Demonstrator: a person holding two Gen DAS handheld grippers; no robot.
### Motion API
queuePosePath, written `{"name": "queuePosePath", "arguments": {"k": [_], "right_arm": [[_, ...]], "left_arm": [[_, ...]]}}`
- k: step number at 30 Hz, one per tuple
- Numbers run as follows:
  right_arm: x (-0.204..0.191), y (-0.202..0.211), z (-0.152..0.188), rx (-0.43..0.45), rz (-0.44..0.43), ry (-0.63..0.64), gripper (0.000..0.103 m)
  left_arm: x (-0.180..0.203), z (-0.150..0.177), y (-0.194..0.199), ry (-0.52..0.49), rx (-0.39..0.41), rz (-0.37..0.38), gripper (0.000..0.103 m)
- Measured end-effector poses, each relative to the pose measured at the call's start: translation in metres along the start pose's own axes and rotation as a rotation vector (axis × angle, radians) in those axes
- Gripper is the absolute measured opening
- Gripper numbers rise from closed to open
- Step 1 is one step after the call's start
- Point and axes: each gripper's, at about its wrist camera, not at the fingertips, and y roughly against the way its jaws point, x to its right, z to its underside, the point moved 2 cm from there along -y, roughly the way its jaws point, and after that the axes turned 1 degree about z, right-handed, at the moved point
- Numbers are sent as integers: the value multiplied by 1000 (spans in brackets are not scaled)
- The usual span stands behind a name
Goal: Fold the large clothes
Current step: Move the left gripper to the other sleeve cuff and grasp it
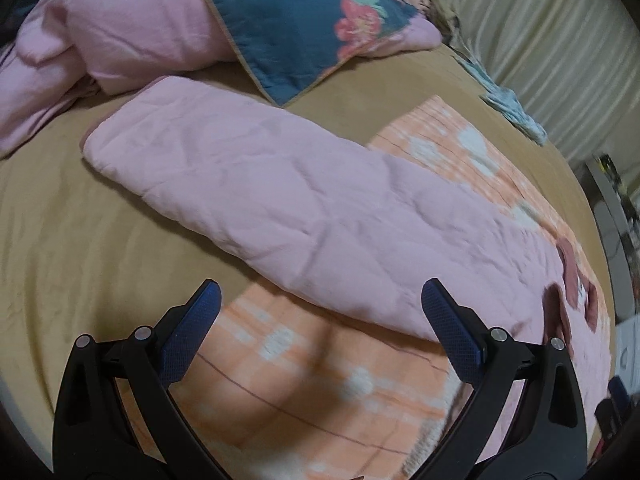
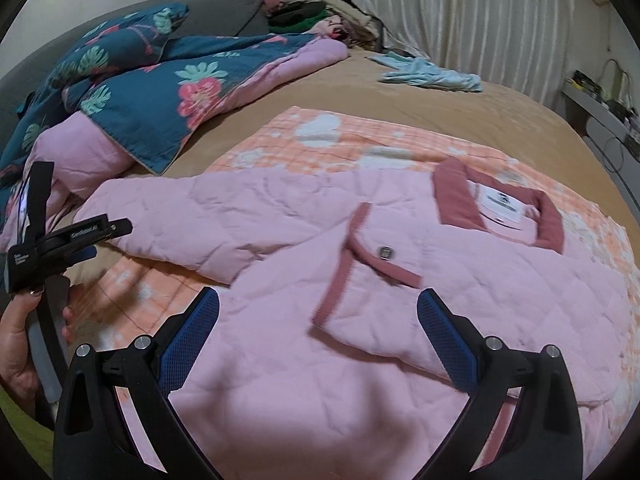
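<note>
Lying flat on an orange checked blanket (image 2: 360,136) in the middle of a bed (image 2: 460,112), a pink quilted jacket (image 2: 400,320) faces up, its darker pink collar (image 2: 456,196) toward the bed's right side and one sleeve (image 1: 240,184) stretched out toward the pillow end. The right claw (image 2: 318,336) hovers over the jacket's front, fingers spread wide, gripping nothing. The left claw (image 1: 320,316) hangs above the blanket beside the sleeve, likewise spread and empty; a hand (image 2: 20,344) holding it shows at the near left edge in the right wrist view. A teal floral quilt (image 2: 132,92) with pink lining is heaped at the bed's far left, and a light blue garment (image 2: 432,74) lies near the far edge by a pale curtain (image 2: 460,12).
</note>
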Motion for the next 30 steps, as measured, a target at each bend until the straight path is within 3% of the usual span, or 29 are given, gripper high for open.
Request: {"name": "queuePosePath", "arguments": {"k": [14, 21, 27, 29, 30], "right_arm": [[-22, -30, -4, -25, -31, 3, 99], [-6, -30, 6, -39, -21, -40, 99], [16, -20, 14, -32, 16, -58, 99], [25, -16, 15, -27, 20, -81, 99], [27, -14, 15, -25, 22, -87, 99]], "left_arm": [[-57, -25, -32, 191, 41, -2, 94], [-98, -43, -47, 322, 95, 33, 94], [-118, -52, -45, 365, 152, 69, 93], [-116, -53, -42, 338, 162, 17, 64], [-118, -53, -41, 336, 168, -6, 55]]}}
